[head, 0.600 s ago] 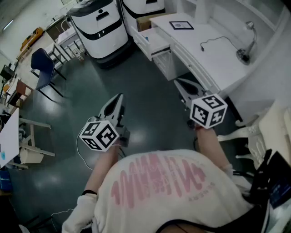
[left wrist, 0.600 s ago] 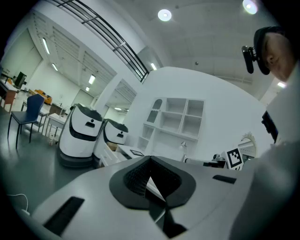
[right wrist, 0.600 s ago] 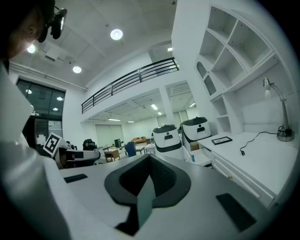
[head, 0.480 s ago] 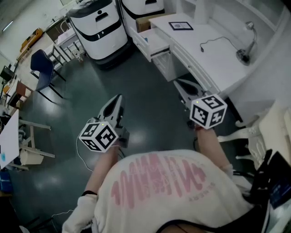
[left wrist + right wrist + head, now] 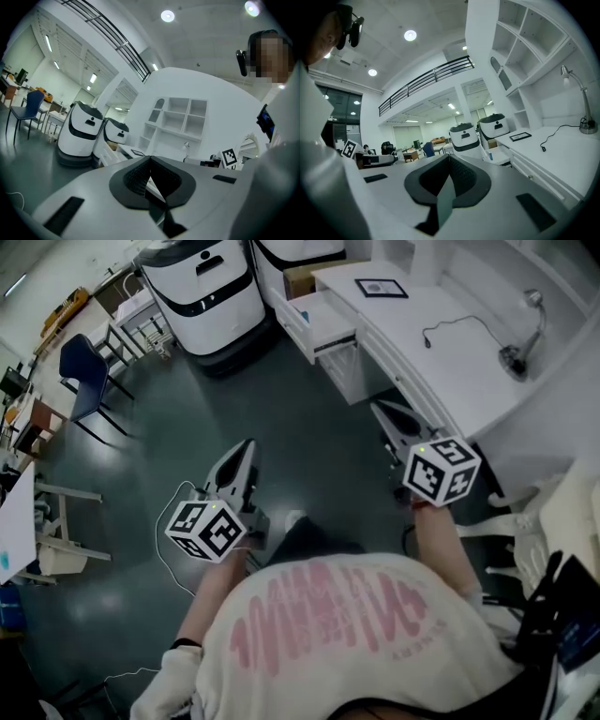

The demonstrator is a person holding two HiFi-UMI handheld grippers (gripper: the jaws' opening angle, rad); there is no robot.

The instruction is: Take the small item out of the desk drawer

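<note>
Head cam sits above the person (image 5: 347,634), facing steeply down; floor (image 5: 309,427) mid-frame, white bench (image 5: 450,352) top right. Cams on left hand-held gripper (image 5: 247,442) & right hand-held gripper (image 5: 377,407) look fwd along own jaws, low, toward bench. All 3 views share bench, its open drawer (image 5: 323,322) & two white machines (image 5: 202,287).

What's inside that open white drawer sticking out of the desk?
The open white drawer shows a pale bottom and a small bluish thing at one end, too small to identify. Its rear is hidden under the white desktop.
</note>
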